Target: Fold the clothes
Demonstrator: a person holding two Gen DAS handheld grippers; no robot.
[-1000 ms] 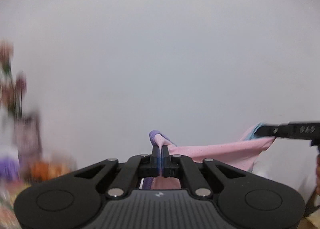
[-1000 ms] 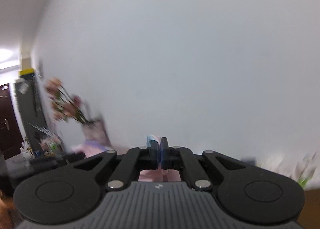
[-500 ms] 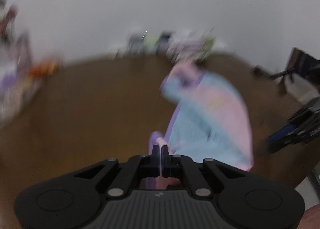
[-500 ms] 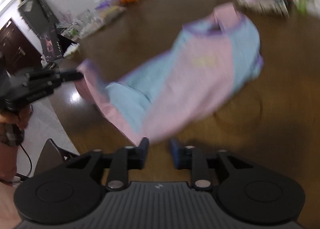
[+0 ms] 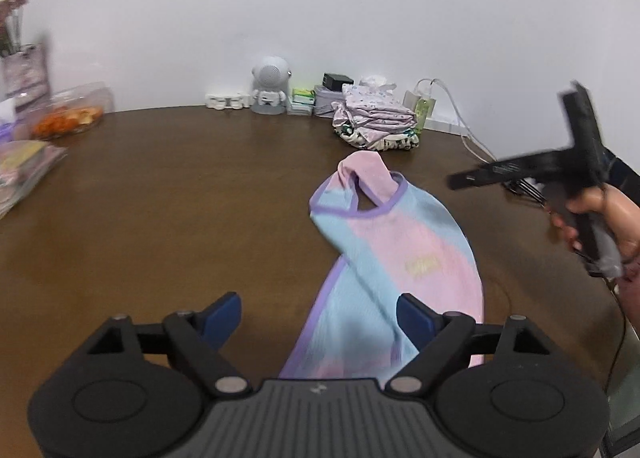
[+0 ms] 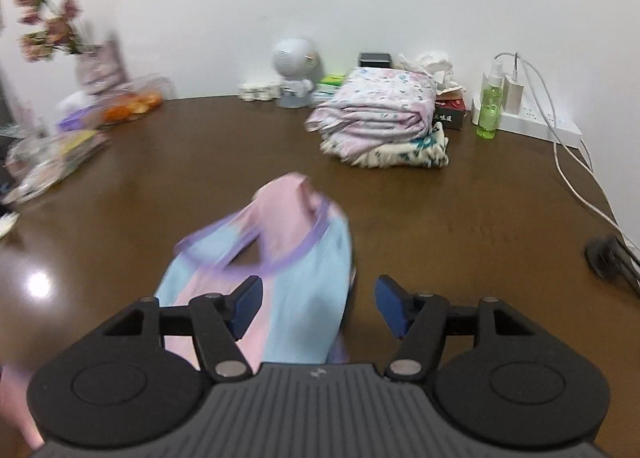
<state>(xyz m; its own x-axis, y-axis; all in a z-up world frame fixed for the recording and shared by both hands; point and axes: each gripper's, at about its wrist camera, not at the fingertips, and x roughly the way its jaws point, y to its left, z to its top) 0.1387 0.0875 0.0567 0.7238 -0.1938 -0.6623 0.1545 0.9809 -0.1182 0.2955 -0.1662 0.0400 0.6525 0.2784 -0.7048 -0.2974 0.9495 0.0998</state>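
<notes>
A small pink and light-blue top with purple trim (image 5: 392, 258) lies spread lengthwise on the brown table (image 5: 160, 210), its neck end away from me. My left gripper (image 5: 320, 318) is open just above its near hem, holding nothing. In the right wrist view the same top (image 6: 272, 258) lies under and ahead of my right gripper (image 6: 318, 308), which is open and empty. The right gripper (image 5: 528, 170) also shows in the left wrist view, held by a hand (image 5: 600, 218) at the right, above the table.
A stack of folded clothes (image 6: 384, 126) sits at the back right of the table. Behind it are a white round figure (image 6: 296, 70), small boxes, a green bottle (image 6: 490, 106) and a power strip with cables (image 6: 560, 126). Packets and oranges (image 6: 128, 106) lie at the left.
Both grippers were shut on the top and held it up against the wall; they swung down, laid it on the table, and both opened and let go.
</notes>
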